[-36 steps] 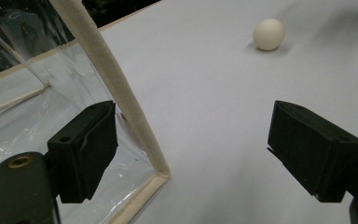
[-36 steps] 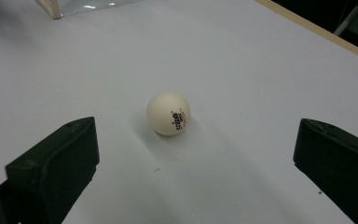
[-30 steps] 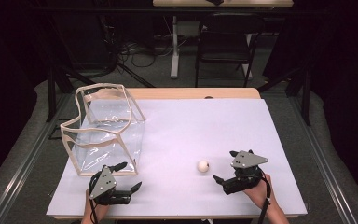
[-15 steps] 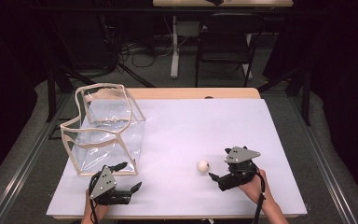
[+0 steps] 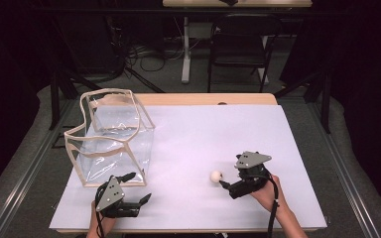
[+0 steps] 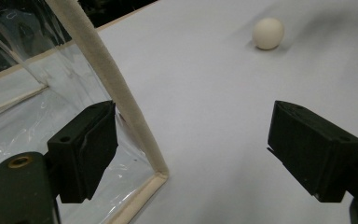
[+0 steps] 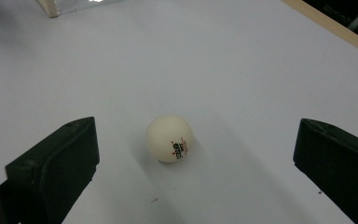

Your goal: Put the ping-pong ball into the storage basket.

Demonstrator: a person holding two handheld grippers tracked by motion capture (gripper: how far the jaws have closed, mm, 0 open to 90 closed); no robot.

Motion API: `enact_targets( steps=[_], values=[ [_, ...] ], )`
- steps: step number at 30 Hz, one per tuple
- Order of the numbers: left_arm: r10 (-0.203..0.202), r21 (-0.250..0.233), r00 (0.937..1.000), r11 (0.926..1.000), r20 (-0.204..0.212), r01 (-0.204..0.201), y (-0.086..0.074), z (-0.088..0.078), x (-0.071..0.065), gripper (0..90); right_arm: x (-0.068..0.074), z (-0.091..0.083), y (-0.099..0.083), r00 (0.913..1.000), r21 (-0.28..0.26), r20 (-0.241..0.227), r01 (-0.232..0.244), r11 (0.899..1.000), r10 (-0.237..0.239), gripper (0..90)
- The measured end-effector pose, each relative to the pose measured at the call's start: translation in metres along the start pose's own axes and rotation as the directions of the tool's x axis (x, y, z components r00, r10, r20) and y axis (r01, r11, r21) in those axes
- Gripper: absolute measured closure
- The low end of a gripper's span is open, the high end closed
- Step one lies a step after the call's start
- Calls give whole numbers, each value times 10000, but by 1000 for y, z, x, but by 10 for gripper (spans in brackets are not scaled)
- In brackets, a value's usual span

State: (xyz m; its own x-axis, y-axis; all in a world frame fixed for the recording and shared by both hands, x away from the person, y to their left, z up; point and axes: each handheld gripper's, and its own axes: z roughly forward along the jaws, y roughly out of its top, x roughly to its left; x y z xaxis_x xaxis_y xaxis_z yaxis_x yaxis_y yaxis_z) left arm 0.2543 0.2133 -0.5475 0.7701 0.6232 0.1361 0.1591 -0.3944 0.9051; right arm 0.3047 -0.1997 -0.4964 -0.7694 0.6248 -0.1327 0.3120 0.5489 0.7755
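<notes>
A white ping-pong ball (image 5: 216, 176) lies on the white table (image 5: 228, 124), right of centre near the front. My right gripper (image 5: 226, 177) is open just right of it. In the right gripper view the ball (image 7: 169, 138), with small printed marks, sits between the wide-apart jaws of the right gripper (image 7: 196, 149), touching neither. A clear plastic bag with beige trim (image 5: 111, 136) stands open at the table's left. My left gripper (image 5: 139, 187) is open at the bag's front corner. In the left gripper view the bag's corner trim (image 6: 121, 93) runs just beside the left jaw of the left gripper (image 6: 193, 149), and the ball (image 6: 268, 33) lies farther off.
The table's front edge is close behind both hands. A wooden strip (image 5: 208, 99) borders the far edge. Beyond the table stand a dark chair (image 5: 240, 44) and stand legs on the grey floor. Open white surface stretches between the bag and the ball.
My right gripper has moved left across the table until its open jaws flank the ball. The left gripper, the bag and the ball have stayed put.
</notes>
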Motion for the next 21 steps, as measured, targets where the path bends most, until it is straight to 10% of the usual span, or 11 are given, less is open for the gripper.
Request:
enact_targets(
  steps=[21],
  values=[
    [19,10,10000,10000,65,-19,0,1,0,159,-1,23,12,9998,677,-206,48,9977,-35,0]
  ],
)
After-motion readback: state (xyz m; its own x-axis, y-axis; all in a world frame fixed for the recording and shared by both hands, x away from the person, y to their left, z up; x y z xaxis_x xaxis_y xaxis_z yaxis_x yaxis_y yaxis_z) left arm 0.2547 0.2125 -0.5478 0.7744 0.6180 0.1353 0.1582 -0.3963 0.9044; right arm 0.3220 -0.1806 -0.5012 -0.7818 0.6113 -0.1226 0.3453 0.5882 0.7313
